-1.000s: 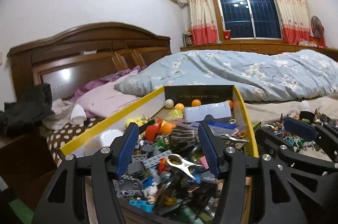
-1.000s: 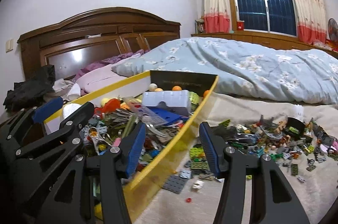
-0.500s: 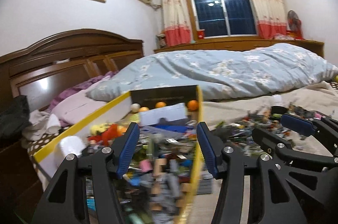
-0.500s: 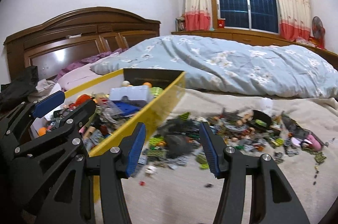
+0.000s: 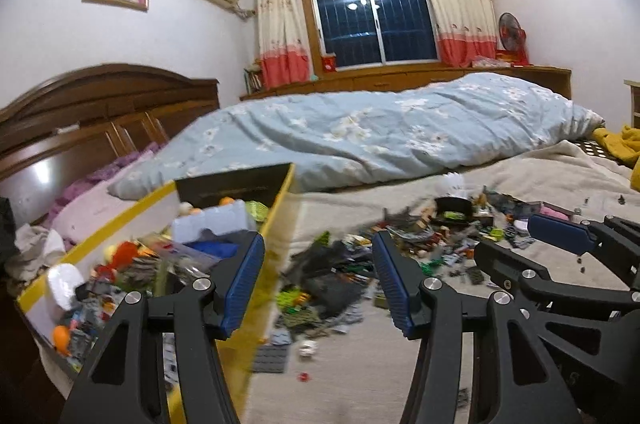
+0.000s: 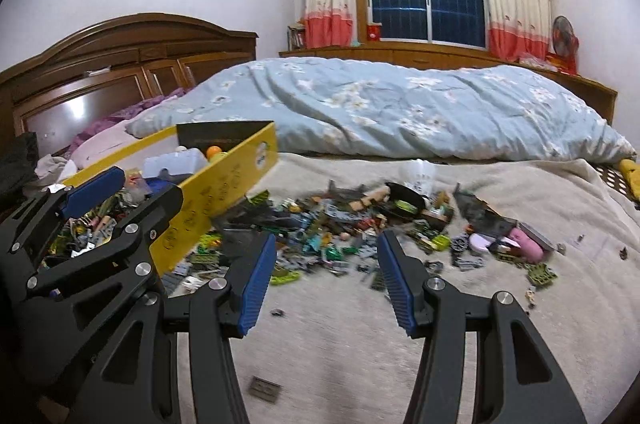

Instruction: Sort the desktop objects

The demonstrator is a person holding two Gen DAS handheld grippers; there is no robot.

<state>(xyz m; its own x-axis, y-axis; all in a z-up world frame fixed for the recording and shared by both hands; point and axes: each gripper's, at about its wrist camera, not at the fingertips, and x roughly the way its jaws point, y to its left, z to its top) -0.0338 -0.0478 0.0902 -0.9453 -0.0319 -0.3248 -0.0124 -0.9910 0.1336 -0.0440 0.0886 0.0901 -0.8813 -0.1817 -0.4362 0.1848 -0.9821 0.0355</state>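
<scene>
Item 1, far left: yellow box (image 6: 224, 188), open-topped, resting on the bed near the left edge of the beige blanket (image 6: 460, 308), below the wooden headboard (image 6: 132, 60). It holds mixed small things already: a pale blue plastic case (image 5: 210, 222), orange balls (image 5: 227, 201), a red toy (image 5: 124, 252), assorted bricks. Judged to be the collecting bin, set just beside the loose heap so each transfer is short.

Item 2: left tool (image 5: 318, 282). Released, jaws wide apart, nothing between the blue pads (image 5: 244, 280). It hangs over the box's right wall, one pad above the box contents and the other above the blanket. The view is blurred, so exact height over the wall cannot be told.

Item 3, middle of the blanket: heap of bricks (image 6: 320, 232), the task's material. Grey, green and black pieces lie scattered from the foot of the box wall rightward; a grey plate (image 5: 273, 358) and a white piece (image 5: 307, 346) lie nearest the front edge.

Item 4: right tool (image 6: 326, 284). Released, jaws wide, empty, pointed at the near fringe of the heap; judged ready to pick a piece.

Item 5, right end of the heap: black bowl (image 6: 404, 202), pink case (image 6: 524, 244), stray bits toward the blanket's right edge. Unsorted.

Item 6, behind: blue quilt (image 6: 400, 108), bunched along the far side, leaving the blanket free as the sorting surface.
</scene>
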